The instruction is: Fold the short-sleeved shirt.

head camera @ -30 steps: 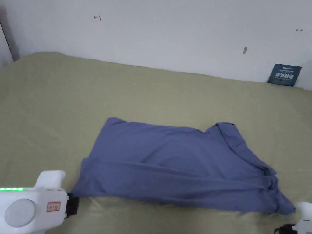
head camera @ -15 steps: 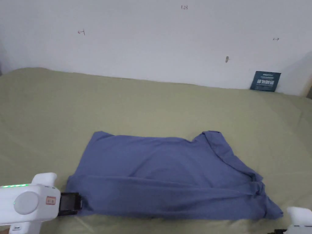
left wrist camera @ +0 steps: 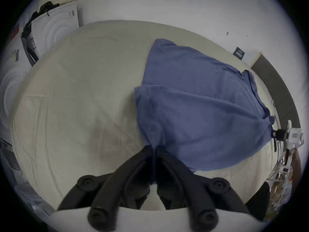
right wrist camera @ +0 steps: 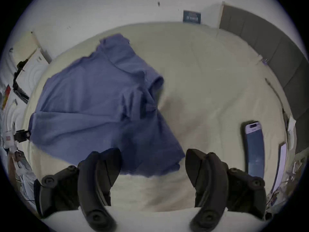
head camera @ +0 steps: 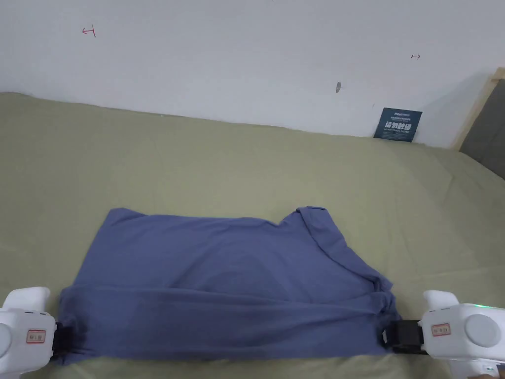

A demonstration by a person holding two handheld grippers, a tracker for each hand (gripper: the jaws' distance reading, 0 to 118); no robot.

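Observation:
A blue short-sleeved shirt (head camera: 222, 276) lies crosswise on the green bed, its near long edge folded over the body, collar and sleeve bunched at the right. My left gripper (head camera: 64, 340) is at the shirt's near left corner. In the left gripper view the shirt (left wrist camera: 200, 110) runs into that gripper (left wrist camera: 154, 149), whose jaws are shut on the fabric. My right gripper (head camera: 389, 338) sits at the near right corner. In the right gripper view it (right wrist camera: 153, 153) stands open, jaws wide apart, with the shirt's (right wrist camera: 92, 101) corner lying between them.
The green bed sheet (head camera: 197, 158) reaches back to a white wall. A dark card (head camera: 397, 125) leans on the wall, beside a grey headboard (head camera: 486, 133). A phone (right wrist camera: 254, 145) lies on the bed right of the shirt. A white appliance (left wrist camera: 55, 33) stands left.
The head camera has shifted. My right gripper has risen from the lower corner to the shirt's near right corner. The left gripper has closed in on the near left corner.

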